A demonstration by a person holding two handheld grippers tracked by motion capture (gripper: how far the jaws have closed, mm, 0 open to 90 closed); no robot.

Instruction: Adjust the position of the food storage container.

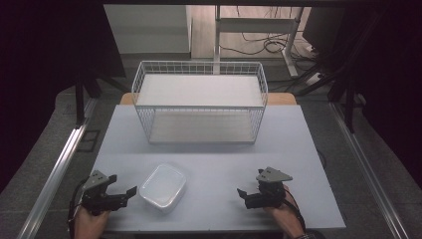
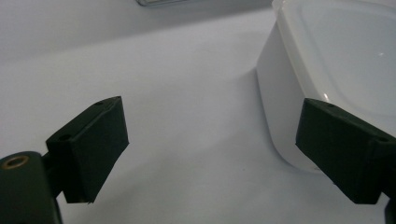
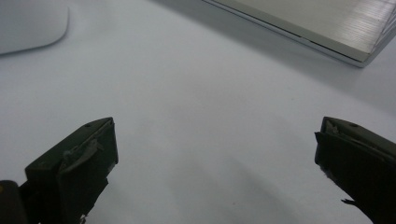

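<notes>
Between the spread jaws of the left tool [image 1: 121,190] lies bare worktop [image 1: 214,169]; it holds nothing. Just beside its right jaw sits the container [image 1: 163,187], a shallow, milky-white plastic box with rounded corners and a smooth lid, flat on the worktop. Well apart to that box's far side, the right tool [image 1: 244,195] hovers wide and empty. Beyond both stands a white wire basket [image 1: 199,102].
</notes>
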